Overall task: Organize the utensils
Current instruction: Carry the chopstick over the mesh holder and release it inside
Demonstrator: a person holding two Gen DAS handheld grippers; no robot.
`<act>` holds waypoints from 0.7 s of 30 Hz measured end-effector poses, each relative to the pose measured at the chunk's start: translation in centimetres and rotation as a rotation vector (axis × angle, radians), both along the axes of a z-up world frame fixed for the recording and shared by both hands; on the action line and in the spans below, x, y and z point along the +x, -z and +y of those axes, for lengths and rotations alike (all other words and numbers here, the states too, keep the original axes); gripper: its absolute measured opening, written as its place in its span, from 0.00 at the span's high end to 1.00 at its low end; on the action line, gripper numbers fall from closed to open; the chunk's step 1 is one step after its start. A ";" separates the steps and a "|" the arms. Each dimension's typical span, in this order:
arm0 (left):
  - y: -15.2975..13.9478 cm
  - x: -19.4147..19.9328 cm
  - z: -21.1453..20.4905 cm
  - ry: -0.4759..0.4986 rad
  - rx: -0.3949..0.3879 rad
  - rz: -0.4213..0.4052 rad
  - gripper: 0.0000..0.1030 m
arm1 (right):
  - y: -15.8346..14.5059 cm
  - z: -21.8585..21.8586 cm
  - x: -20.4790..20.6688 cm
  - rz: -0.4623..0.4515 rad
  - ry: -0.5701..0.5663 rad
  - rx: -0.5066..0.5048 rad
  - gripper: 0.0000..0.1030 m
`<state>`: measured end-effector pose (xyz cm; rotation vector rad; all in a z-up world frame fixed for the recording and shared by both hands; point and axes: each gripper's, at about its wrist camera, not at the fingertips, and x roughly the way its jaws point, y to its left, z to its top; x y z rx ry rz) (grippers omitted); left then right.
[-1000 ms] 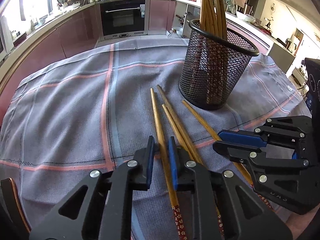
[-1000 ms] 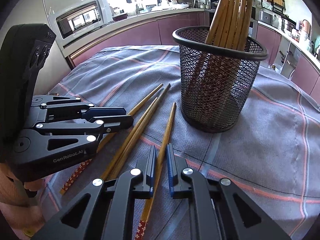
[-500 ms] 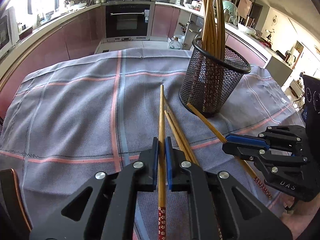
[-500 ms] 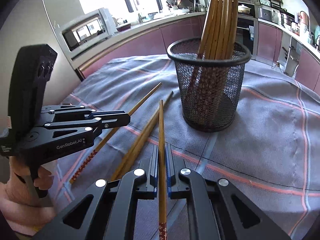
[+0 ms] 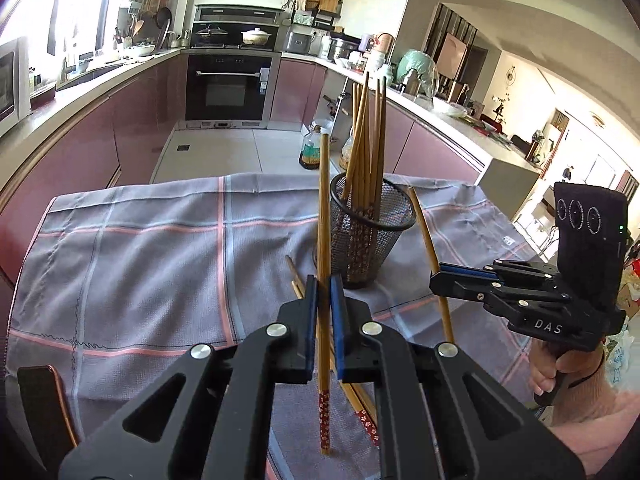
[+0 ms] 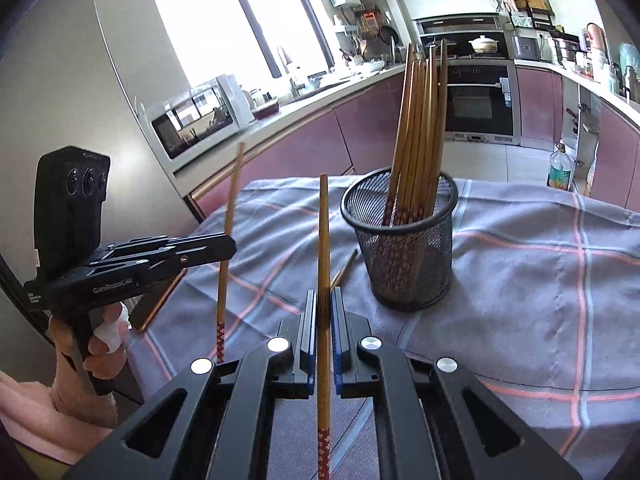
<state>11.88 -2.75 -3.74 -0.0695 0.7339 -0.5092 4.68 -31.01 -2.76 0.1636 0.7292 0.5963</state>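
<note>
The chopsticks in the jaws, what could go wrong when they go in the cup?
1. The mesh cup already holds a tall bundle; an incoming chopstick may strike it.
2. A bump on the rim could tip the cup.
3. Each gripper pinches its chopstick narrowly, so it might swivel or slip.

Both grippers — left gripper, right gripper — now higher, chopsticks off cloth.

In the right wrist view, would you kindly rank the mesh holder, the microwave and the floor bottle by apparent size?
1. mesh holder
2. microwave, nearly as large; it stands farther away, so true size is unsure
3. floor bottle
</note>
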 end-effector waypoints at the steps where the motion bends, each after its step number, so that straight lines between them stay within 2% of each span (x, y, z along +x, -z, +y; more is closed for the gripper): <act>1: -0.4 -0.1 0.2 0.002 -0.015 -0.007 0.93 | -0.3 0.0 0.1 -0.007 0.004 0.007 0.95; 5: -2.1 -0.6 0.9 0.012 -0.074 -0.035 0.93 | -1.2 -0.8 0.1 -0.032 0.013 0.032 0.95; 11: -4.0 -1.1 1.0 0.017 -0.116 -0.078 0.93 | -2.5 -1.8 -0.1 -0.072 0.032 0.056 0.95; 21: -6.7 -0.6 -0.1 0.027 -0.139 -0.132 0.93 | -5.5 -2.4 0.3 -0.153 0.060 0.064 0.95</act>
